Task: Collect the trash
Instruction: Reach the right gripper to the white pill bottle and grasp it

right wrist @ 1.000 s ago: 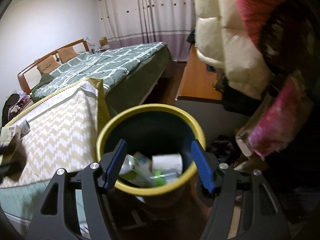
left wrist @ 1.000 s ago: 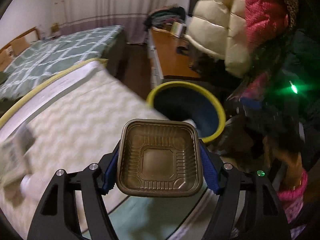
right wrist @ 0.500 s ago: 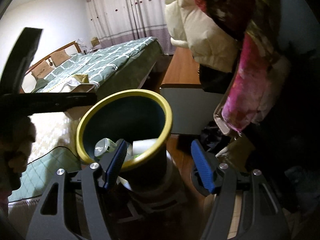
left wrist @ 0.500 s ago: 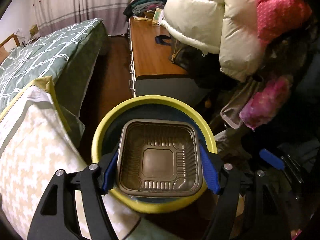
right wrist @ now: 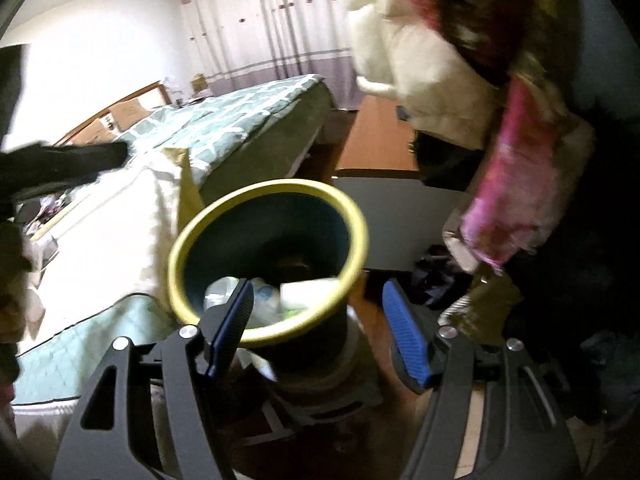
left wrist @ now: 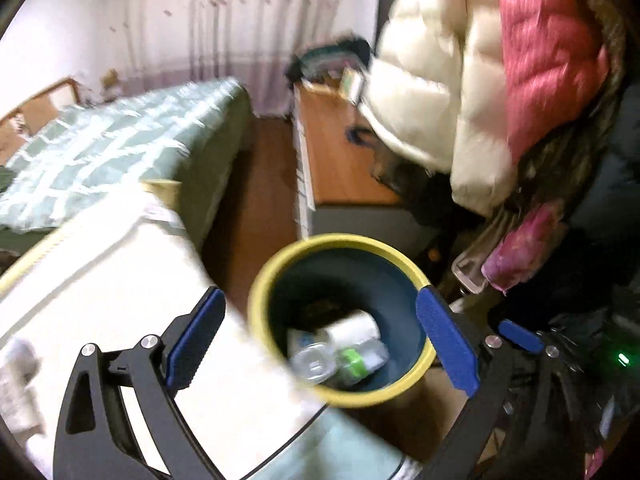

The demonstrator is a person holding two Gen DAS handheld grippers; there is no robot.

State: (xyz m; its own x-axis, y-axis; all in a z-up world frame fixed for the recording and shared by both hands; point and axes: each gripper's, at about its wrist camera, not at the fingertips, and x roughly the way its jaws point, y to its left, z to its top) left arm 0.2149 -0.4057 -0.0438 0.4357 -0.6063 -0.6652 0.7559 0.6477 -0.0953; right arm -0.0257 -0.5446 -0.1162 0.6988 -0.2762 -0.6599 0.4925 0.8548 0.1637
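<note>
Left tongs (left wrist: 320,344) opening (brown tray gone) above trash bin (left wrist: 408,386).

Dark wooden floor (left wrist: 260,184) between green-quilted bed (left wrist: 120,148) and low wooden cabinet (left wrist: 340,160); yellow-rimmed bin (left wrist: 260,312) standing on a base on the floor, near the corner of a cream-covered mattress (left wrist: 100,280). Blurred dark strap (left wrist: 356,136) and small items at the cabinet top's far edge. Blurred pale packet (left wrist: 16,384) at the mattress's near left edge.

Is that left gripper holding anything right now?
No, the left gripper has nothing between its opening jaws above the yellow-rimmed bin.
</note>
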